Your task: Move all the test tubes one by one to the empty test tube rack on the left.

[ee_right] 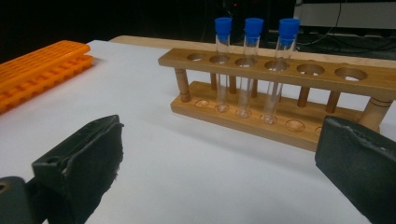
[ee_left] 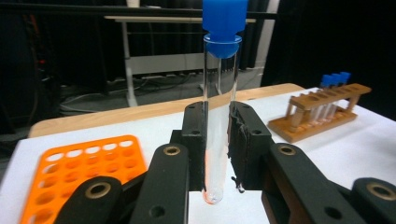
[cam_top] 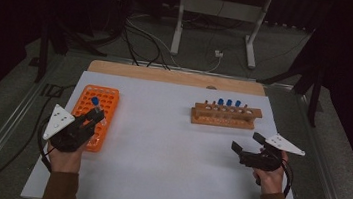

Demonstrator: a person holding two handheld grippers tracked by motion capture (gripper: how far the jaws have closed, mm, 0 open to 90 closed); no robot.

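a: where's the tube right now?

b: the left tool [ee_left: 217, 154] is clamped on the test tube [ee_left: 218, 116], pads pressing its lower glass, blue cap up. in the high view the left tool [cam_top: 93, 118] sits over the orange rack [cam_top: 106, 102] near the counter's left edge, with the tube [cam_top: 96, 104] standing roughly upright above the holes.

a: why grip it so low?

b: my guess is that it keeps the cap clear and the tube vertical, so its rounded bottom can drop straight into a hole. the bottom pokes out just below the pads, which would suit that.

a: and the other hand?

b: the right tool [cam_top: 246, 143] has its jaws well apart with nothing between them, resting near the counter's right edge. it faces the wooden rack [ee_right: 280, 88] toward the far right, where three capped tubes [ee_right: 250, 65] stand in neighbouring holes, the rest open.

a: so it's waiting?

b: looks that way: spread and pointed at the wooden rack, probably ready for a tube there. whether this tube is going into the orange rack or coming out, i can't tell.
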